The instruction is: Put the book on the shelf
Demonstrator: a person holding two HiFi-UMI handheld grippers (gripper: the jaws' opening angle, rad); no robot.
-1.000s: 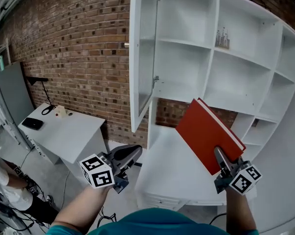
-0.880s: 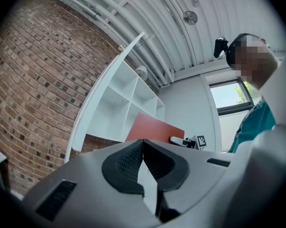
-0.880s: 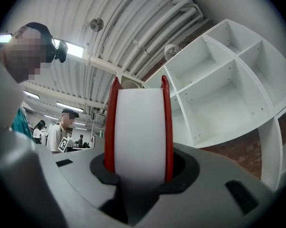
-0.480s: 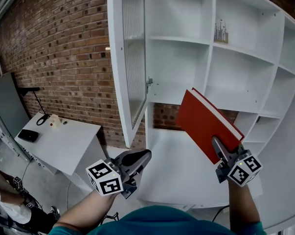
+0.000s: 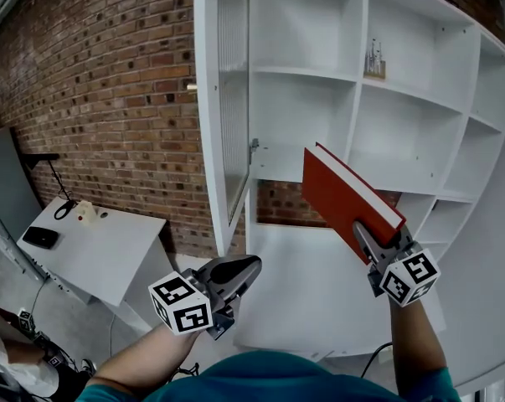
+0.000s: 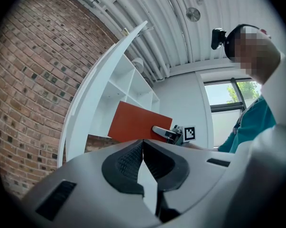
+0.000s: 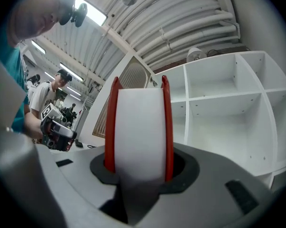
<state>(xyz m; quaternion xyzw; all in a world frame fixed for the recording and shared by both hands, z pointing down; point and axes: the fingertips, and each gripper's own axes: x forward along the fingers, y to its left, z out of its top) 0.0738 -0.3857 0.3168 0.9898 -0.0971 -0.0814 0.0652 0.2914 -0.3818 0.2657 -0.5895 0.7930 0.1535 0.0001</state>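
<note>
Slippage is the main worry. The right claw [image 5: 365,239] is clamped on only the lower edge of the red book [image 5: 342,193]. The book is held up in the air, tilted, in front of the white shelf unit [image 5: 419,107] and above the counter [image 5: 294,300], not yet in any compartment. With most of the book reaching past the pads, a quick swing could, I judge, make it pivot in the grip or slide out and drop onto the counter. The covers might also splay, since the hold sits at one end.

The open cabinet door [image 5: 223,99] stands to the book's left, and a drift that way would knock a corner against it. Going into a compartment at this tilt risks catching a divider or shelf edge and twisting the book askew. The small object [image 5: 374,57] on an upper shelf is well apart, though choosing that compartment could topple it.

The left claw [image 5: 235,273] hangs low with its jaws together on nothing, so it gives no support if the book slips.
</note>
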